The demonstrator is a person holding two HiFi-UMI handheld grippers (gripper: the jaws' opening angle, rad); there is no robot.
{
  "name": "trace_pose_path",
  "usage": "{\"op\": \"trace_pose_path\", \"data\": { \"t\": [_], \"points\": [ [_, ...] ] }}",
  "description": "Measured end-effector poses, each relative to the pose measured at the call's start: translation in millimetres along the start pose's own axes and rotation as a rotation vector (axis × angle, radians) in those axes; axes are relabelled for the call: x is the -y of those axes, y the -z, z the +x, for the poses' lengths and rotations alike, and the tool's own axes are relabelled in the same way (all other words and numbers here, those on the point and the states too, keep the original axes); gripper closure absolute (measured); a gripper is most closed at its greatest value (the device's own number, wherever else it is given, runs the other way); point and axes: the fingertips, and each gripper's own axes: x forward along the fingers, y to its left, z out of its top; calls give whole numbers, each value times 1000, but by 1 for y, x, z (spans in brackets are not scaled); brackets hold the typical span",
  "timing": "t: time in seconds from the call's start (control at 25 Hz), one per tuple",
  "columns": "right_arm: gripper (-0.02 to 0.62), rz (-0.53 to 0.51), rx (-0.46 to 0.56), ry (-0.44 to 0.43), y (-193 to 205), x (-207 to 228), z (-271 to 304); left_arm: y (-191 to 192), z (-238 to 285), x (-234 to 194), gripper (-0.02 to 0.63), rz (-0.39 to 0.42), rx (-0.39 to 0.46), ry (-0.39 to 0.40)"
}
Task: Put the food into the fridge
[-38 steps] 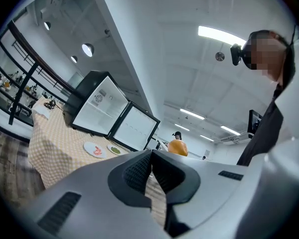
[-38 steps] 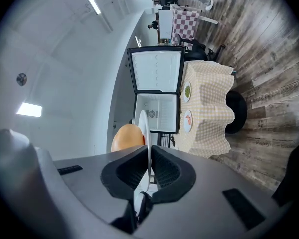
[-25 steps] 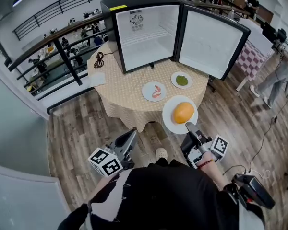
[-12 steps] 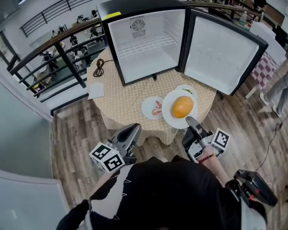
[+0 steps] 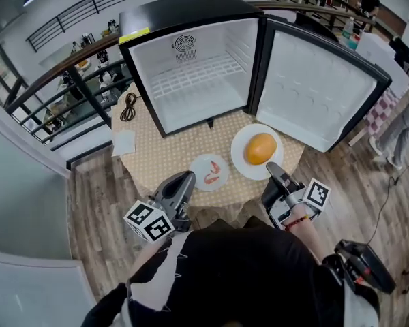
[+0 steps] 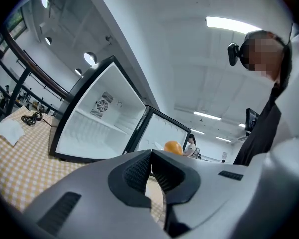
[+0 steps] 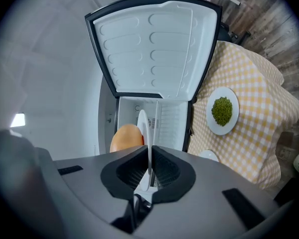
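My right gripper [image 5: 273,171] is shut on the rim of a white plate [image 5: 249,165] that carries a round orange food [image 5: 260,148], held above the table in front of the open fridge [image 5: 191,80]. In the right gripper view the plate [image 7: 143,126] stands edge-on between the pads, with the orange food [image 7: 125,137] to its left. A small plate of shrimp [image 5: 209,172] lies on the checked tablecloth [image 5: 157,155]. A plate of green food [image 7: 222,111] lies on the cloth to the right, hidden in the head view. My left gripper [image 5: 183,182] hangs shut and empty at the table's near edge.
The fridge door [image 5: 320,87] stands wide open to the right, and the white wire shelf [image 5: 191,73] inside holds nothing. A black cable [image 5: 128,105] and a white paper [image 5: 123,142] lie on the cloth at left. A railing [image 5: 68,67] runs behind.
The right gripper has carried the plate with the orange food up and forward toward the fridge, covering the green plate in the head view. The fridge now looks nearer.
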Motion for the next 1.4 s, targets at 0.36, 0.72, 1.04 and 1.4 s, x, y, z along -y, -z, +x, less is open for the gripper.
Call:
{"op": "trace_pose_path", "data": {
  "t": [0.36,0.72,1.04,1.4],
  "points": [
    [568,28,-12,-36,-17,2,27,4,16,-11,592,31,-49,-21],
    [568,54,-29,-47,-28,0,81,-10,26,-42,592,16,-68,6],
    [568,49,50,-18,-35,-2,122,-34,23,-88,592,51,-102,27],
    [567,10,89,-5,-31,-15,196,-65,18,-150,592,69,-134,103]
  ]
}}
